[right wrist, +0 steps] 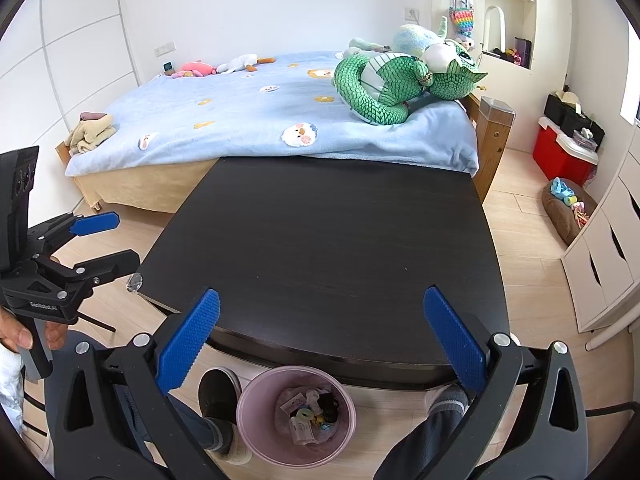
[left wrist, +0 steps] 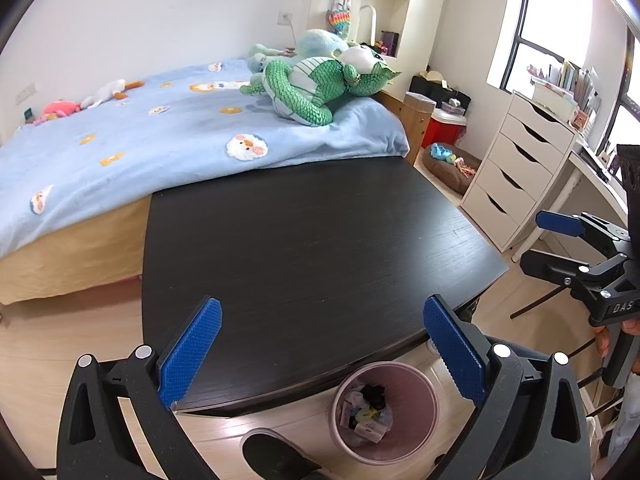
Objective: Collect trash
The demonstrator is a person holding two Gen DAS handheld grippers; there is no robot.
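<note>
Two hand-held grippers hover over a dark wooden worktop (left wrist: 312,248) pushed against the foot of a bed (left wrist: 160,128) in a child's bedroom, the surface bare of litter in both wrist views. The left gripper (left wrist: 322,344) has its blue-padded fingers (left wrist: 192,354) spread wide and holding nothing; the right gripper (right wrist: 320,336) is likewise spread and empty, its textured fingers (right wrist: 188,344) framing the worktop's near edge. Each tool shows in the other's camera, off to the side and clear of the table.

The trash (right wrist: 310,414) lies in a pink wastebasket (right wrist: 256,404) standing on the pale wood floor (right wrist: 528,240) just below the worktop's front edge, between the person's slippered feet (right wrist: 218,394). It appears to be crumpled wrappers, small packets and a ring-shaped scrap, though the pieces are too small to name with certainty. By the look of things the collecting is done or close to it.

Such scraps would likely be light, soft and easily crushed, and glossy packaging may slide between the pads; a pinch across a folded edge or the thickest crease would seem the surest hold. The basket itself looks like thin, rigid plastic, best taken by its rim if it must be moved. A green plush dragon (left wrist: 316,88) sprawls on the blue blanket beyond.
</note>
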